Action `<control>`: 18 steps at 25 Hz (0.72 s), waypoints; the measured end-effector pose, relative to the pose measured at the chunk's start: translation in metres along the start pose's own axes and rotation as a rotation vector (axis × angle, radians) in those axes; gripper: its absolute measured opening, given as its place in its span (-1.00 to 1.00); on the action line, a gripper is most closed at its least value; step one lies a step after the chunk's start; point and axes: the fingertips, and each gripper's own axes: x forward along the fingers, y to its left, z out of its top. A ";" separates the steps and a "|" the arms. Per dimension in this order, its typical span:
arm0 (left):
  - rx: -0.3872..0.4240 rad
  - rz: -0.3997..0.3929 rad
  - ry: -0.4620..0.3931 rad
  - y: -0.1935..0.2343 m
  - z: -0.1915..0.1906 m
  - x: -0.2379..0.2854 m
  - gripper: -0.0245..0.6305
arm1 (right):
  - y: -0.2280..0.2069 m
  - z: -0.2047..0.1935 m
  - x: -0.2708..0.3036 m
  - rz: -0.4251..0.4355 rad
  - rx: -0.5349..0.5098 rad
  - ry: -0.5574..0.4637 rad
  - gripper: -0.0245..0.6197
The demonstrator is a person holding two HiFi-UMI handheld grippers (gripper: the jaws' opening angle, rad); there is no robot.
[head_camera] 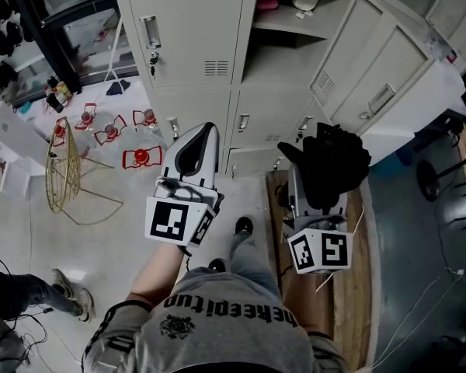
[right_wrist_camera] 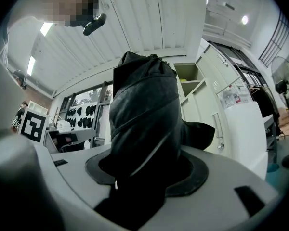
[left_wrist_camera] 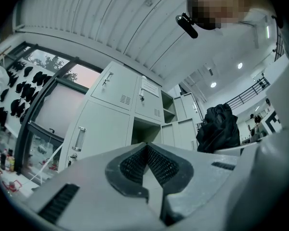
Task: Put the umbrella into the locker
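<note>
Umbrella (right_wrist_camera: 143, 109) sits clamped between jaws of right tool (right_wrist_camera: 147, 174)

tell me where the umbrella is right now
The black umbrella is clamped in the right gripper, at the head view's right, in front of the open locker and beside the left gripper.

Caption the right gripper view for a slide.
Right gripper shut on a black umbrella, open locker behind.
</note>
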 end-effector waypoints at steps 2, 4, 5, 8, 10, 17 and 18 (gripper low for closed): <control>0.002 0.003 -0.002 0.006 -0.004 0.011 -0.92 | -0.005 -0.003 0.012 -0.001 0.003 0.001 -0.17; 0.003 0.009 -0.006 0.013 -0.007 0.023 -0.92 | -0.011 -0.006 0.027 0.001 0.008 -0.002 -0.16; 0.004 0.013 -0.009 0.016 -0.008 0.030 -0.92 | -0.014 -0.007 0.035 0.006 0.007 -0.002 -0.16; 0.011 0.027 -0.018 0.024 -0.012 0.052 -0.92 | -0.024 -0.008 0.061 0.025 0.001 -0.005 -0.16; 0.014 0.039 -0.025 0.030 -0.013 0.067 -0.92 | -0.031 -0.007 0.079 0.039 -0.003 -0.007 -0.17; 0.029 0.087 -0.044 0.049 -0.018 0.116 -0.92 | -0.055 -0.006 0.138 0.090 -0.008 -0.012 -0.16; 0.032 0.094 -0.047 0.052 -0.019 0.123 -0.92 | -0.058 -0.006 0.146 0.097 -0.009 -0.012 -0.16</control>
